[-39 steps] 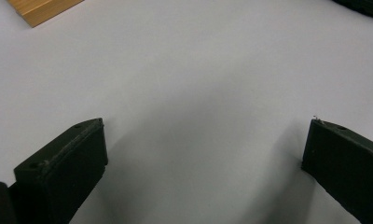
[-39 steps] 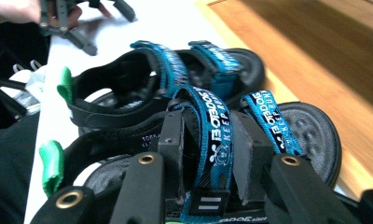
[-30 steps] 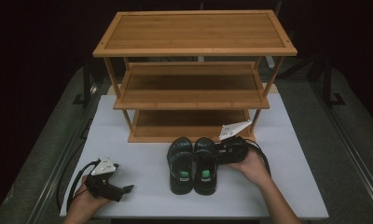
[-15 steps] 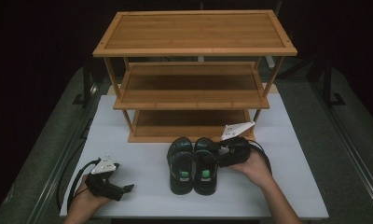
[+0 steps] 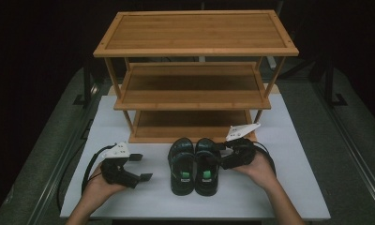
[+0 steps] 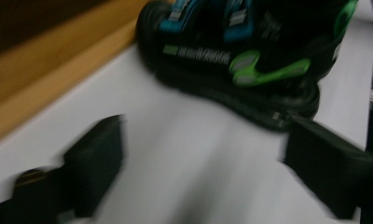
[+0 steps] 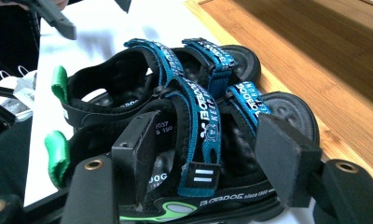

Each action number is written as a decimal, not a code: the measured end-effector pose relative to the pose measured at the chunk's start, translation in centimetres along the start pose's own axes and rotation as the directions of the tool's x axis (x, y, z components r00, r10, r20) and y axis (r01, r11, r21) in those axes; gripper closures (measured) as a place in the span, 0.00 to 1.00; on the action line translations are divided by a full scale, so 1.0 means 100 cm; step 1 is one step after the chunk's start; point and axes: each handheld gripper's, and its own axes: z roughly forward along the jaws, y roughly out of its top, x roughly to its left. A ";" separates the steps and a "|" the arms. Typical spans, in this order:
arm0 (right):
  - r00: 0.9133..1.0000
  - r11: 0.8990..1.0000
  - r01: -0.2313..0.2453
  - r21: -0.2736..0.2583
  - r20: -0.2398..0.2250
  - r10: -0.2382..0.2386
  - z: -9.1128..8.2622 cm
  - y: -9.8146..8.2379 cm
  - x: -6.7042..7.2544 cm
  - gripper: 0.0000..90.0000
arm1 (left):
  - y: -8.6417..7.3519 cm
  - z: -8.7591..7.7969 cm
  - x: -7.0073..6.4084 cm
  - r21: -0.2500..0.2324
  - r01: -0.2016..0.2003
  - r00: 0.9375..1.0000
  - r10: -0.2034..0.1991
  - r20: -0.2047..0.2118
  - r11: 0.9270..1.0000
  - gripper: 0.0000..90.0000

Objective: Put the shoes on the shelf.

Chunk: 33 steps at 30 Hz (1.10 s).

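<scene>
Sandals (image 5: 194, 165) sit paired between your open left tongs (image 5: 139, 167) and right tongs (image 5: 219, 154), whose parted jaws straddle a strap, so both can lift together.

Pair of sandals (image 5: 194, 165) side by side on the table (image 5: 288, 187), just before the shelf rack (image 5: 195, 89)

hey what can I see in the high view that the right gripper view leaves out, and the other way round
High view alone: the whole three-tier wooden rack, the white table, both hands, and the right tool at the right sandal's side. Right gripper view alone: the blue lettered straps, green heel tabs, and the tool's open jaws either side of the nearer sandal's strap, pads not pressing it. Both share: the pair of sandals, the left tool and the rack's bottom shelf.
</scene>
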 end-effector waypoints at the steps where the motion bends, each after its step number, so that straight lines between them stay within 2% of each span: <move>1: 1.000 1.000 0.000 -0.001 -0.001 0.000 0.000 0.000 0.000 0.43 | 0.006 0.002 -0.001 0.003 -0.006 1.000 0.006 0.002 1.000 0.17; 6: 1.000 1.000 -0.003 -0.005 0.003 0.003 -0.001 -0.001 -0.001 0.43 | 0.029 0.014 -0.002 -0.009 -0.050 0.998 0.051 0.031 0.999 0.19; 8: 1.000 1.000 -0.007 -0.009 0.003 0.007 -0.001 -0.001 0.000 0.43 | 0.036 0.020 -0.002 -0.018 -0.063 0.997 0.064 0.047 0.998 0.25; 15: 1.000 1.000 -0.018 -0.012 -0.016 0.018 -0.004 -0.004 0.001 0.52 | 0.056 0.046 -0.005 0.013 -0.107 0.990 0.105 0.099 0.994 0.36; 18: 0.999 1.000 -0.024 -0.016 -0.024 0.024 -0.006 -0.005 0.000 0.58 | 0.059 0.055 -0.008 0.020 -0.120 0.986 0.117 0.117 0.993 0.40; 23: 0.999 0.999 -0.039 0.009 -0.037 0.039 -0.002 -0.009 -0.002 0.64 | 0.058 0.066 -0.009 0.059 -0.131 0.984 0.122 0.132 0.990 0.50; 28: 0.998 0.999 -0.047 0.021 -0.050 0.047 0.001 -0.010 -0.002 0.69 | 0.057 0.067 -0.009 0.057 -0.134 0.984 0.126 0.125 0.989 0.61; 31: 0.998 0.999 -0.043 0.022 -0.039 0.044 0.003 -0.011 0.000 0.72 | 0.057 0.068 -0.010 0.055 -0.135 0.983 0.127 0.131 0.989 0.67; 33: 0.999 0.999 -0.044 0.027 -0.026 0.045 0.005 -0.011 0.002 0.74 | 0.057 0.069 -0.012 0.054 -0.139 0.985 0.132 0.115 0.989 0.72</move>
